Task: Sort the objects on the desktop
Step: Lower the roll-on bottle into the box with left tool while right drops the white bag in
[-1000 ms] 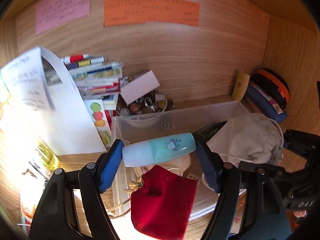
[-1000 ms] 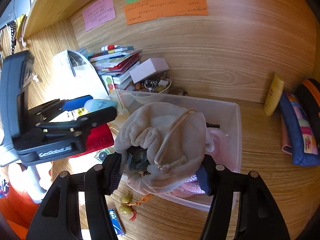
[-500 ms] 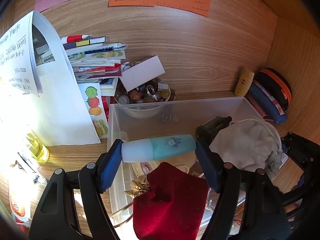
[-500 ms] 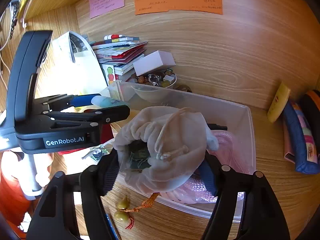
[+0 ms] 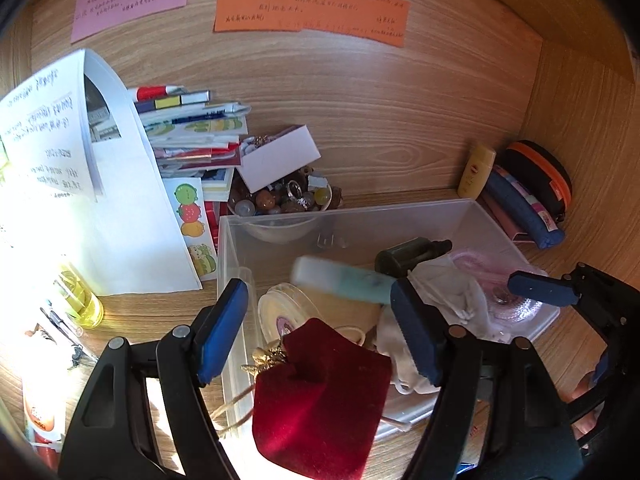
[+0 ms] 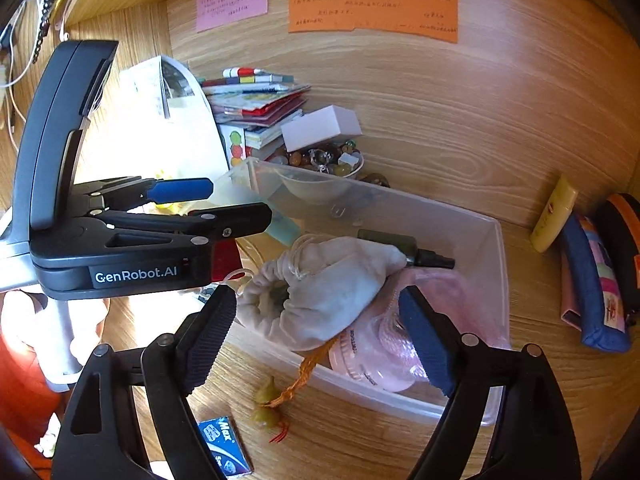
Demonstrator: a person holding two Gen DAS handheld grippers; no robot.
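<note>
A clear plastic bin (image 5: 400,216) stands on the wooden desk. My left gripper (image 5: 320,328) is open above its left end. A teal and white tube (image 5: 344,278), blurred, lies free in the bin past the jaws. A red velvet pouch (image 5: 324,400) hangs over the bin's near rim. My right gripper (image 6: 316,328) is open around a grey drawstring pouch (image 6: 332,288) that rests in the bin (image 6: 492,280) on a pink item (image 6: 384,352). A dark bottle (image 6: 404,246) lies behind the pouch.
A bowl of beads (image 5: 280,204) and a stack of books (image 5: 192,136) stand behind the bin. A white paper bag (image 5: 80,184) is at left. Pencil cases (image 5: 528,200) and a yellow tube (image 5: 476,170) are at right. A blue staple box (image 6: 224,448) lies on the desk.
Both grippers opened. The left one let go of the teal tube, which dropped into the bin. The right one let go of the grey pouch, now lying in the bin.
</note>
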